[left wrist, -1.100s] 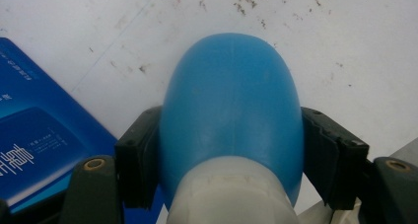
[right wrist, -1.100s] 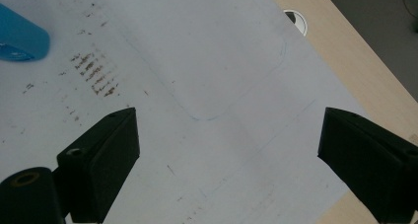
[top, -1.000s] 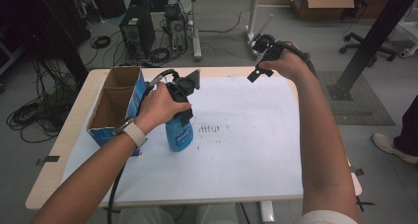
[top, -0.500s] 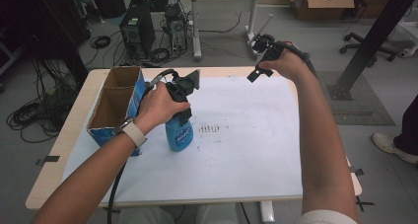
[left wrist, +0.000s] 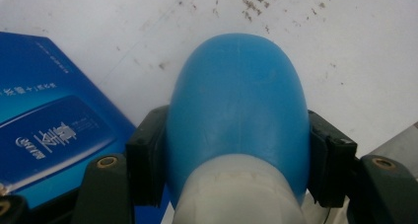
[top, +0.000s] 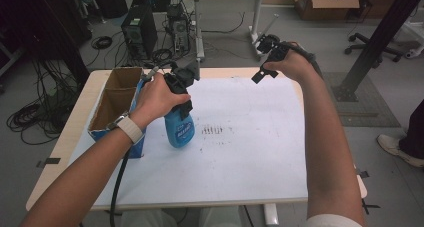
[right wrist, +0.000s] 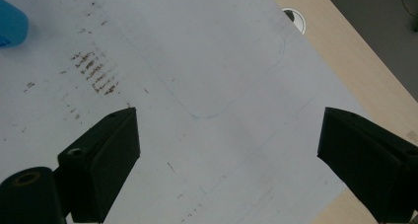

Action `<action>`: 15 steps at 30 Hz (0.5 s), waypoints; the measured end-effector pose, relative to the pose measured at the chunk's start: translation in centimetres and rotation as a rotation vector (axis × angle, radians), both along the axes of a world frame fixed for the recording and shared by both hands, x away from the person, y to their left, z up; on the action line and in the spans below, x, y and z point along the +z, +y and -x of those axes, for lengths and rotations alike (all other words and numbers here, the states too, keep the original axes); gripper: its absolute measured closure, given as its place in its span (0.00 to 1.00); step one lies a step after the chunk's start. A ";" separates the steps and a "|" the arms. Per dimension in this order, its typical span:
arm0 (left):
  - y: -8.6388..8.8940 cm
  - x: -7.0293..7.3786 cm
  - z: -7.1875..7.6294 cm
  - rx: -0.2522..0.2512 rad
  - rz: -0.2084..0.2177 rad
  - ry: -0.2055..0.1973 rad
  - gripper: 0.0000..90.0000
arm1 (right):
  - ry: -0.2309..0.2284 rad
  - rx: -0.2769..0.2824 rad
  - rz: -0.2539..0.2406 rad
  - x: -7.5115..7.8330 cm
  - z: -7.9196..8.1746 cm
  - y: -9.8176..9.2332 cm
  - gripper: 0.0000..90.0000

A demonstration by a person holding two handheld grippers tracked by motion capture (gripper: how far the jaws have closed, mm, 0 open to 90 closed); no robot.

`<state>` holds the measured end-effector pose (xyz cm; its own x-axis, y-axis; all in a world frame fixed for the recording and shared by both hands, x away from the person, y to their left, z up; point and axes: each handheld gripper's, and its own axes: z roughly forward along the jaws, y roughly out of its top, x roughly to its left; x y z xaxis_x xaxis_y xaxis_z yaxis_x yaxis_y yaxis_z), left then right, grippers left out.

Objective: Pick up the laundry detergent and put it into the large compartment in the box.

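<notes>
A blue plastic bottle [top: 179, 129] with a white neck stands upright at the left of the white mat [top: 250, 152]. My left gripper [top: 180, 99] is shut on it from above. In the left gripper view both black pads [left wrist: 148, 155] press the bottle's rounded blue shoulder [left wrist: 236, 100], with the left gripper [left wrist: 235, 157] clamped around it. I cannot tell whether the bottle's base touches the mat. My right gripper [top: 265, 62] hovers over the mat's far right corner. In its own view the right gripper [right wrist: 226, 135] stands open with nothing between its jaws.
An open cardboard box with blue printed sides [top: 112, 104] stands at the table's left, close beside the bottle, and its blue side [left wrist: 49, 130] is near the jaws. Brown smudges [top: 212, 130] mark the mat's middle. The wooden table edge [right wrist: 355, 61] borders the mat.
My left hand has risen slightly with the blue bottle in its grip. The right hand has stayed where it was.
</notes>
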<state>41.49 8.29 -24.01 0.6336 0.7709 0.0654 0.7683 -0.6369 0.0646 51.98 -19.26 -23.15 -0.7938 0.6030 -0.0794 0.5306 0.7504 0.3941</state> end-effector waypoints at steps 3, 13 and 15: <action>0.2 0.7 0.1 0.010 0.003 -0.004 0.42 | -0.002 -0.001 0.000 0.0 0.1 0.0 0.10; 0.9 3.8 0.4 0.038 0.009 -0.020 0.42 | -0.003 0.004 -0.002 0.2 0.3 0.0 0.10; 1.0 4.4 0.5 0.044 0.003 -0.032 0.42 | -0.004 0.005 -0.003 0.3 0.3 0.0 0.10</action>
<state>41.01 9.31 -19.66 0.5966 0.7983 0.0822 0.7931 -0.6022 0.0915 51.68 -19.31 -22.87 -0.7966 0.5990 -0.0812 0.5249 0.7521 0.3984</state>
